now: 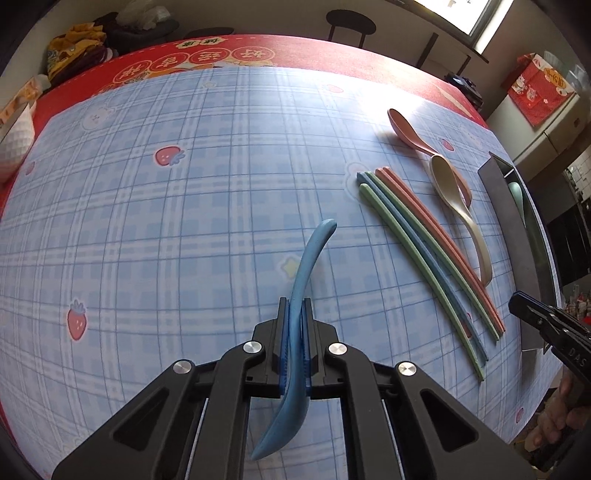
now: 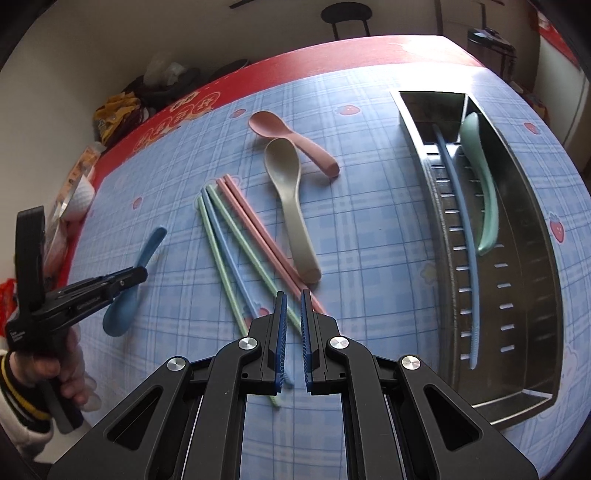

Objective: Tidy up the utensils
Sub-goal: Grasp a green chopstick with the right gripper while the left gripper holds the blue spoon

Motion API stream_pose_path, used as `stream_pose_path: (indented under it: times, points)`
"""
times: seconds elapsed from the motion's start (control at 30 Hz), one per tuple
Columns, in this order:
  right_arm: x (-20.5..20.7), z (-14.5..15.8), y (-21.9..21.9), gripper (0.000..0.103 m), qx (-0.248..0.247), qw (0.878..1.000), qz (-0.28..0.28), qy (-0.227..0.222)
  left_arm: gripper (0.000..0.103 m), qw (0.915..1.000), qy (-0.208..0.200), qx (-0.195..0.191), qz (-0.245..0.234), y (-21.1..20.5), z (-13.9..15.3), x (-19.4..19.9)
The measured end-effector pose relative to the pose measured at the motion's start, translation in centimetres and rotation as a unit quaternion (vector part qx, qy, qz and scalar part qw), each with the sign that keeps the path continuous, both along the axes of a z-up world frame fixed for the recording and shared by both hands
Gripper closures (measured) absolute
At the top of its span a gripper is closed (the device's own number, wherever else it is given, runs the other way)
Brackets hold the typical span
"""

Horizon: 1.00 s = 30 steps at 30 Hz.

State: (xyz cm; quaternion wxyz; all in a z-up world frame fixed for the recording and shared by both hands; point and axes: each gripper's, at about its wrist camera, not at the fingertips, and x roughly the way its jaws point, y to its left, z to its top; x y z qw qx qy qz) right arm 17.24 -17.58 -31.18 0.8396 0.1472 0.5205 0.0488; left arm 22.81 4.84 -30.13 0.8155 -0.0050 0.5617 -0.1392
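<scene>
My left gripper (image 1: pixel 294 306) is shut on a blue spoon (image 1: pixel 308 258) and holds it above the table; it also shows in the right wrist view (image 2: pixel 122 314). My right gripper (image 2: pixel 293 299) is open with a narrow gap and empty, over the near ends of several loose chopsticks (image 2: pixel 236 236), green, blue and pink. A beige spoon (image 2: pixel 291 206) and a pink spoon (image 2: pixel 291 142) lie beyond them. A metal tray (image 2: pixel 532 236) at the right holds a green spoon (image 2: pixel 480 181) and a blue chopstick (image 2: pixel 461 236).
The table has a blue plaid cloth (image 1: pixel 184 206) over a red one (image 1: pixel 295 46). A white cup (image 1: pixel 14 144) stands at the left edge. A stool (image 2: pixel 345 16) and cluttered bags (image 1: pixel 77 48) are beyond the table.
</scene>
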Motion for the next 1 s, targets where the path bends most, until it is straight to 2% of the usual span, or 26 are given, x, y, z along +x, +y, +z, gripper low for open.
stream_pose_path:
  times: [0.17,0.33,0.77,1.0]
  points:
    - [1.8,-0.9,3.3,0.095,-0.024,0.997,0.075,-0.005,0.097,0.9994,-0.01,-0.012,0.03,2.9,1.1,-2.0]
    - [3.7,-1.5,5.5,0.095,-0.04,0.993,0.115,-0.011,0.097,0.998,-0.021,-0.025,0.053,4.9,1.6,-3.4]
    - [6.7,-2.4,8.3,0.095,-0.069,0.988,0.141,0.008,0.097,0.9964,-0.026,-0.048,0.065,6.4,1.9,-4.0]
    - [6.4,-2.4,8.9,0.094,-0.085,0.99,0.115,-0.002,0.097,0.9959,-0.021,-0.053,0.071,6.8,1.9,-4.1]
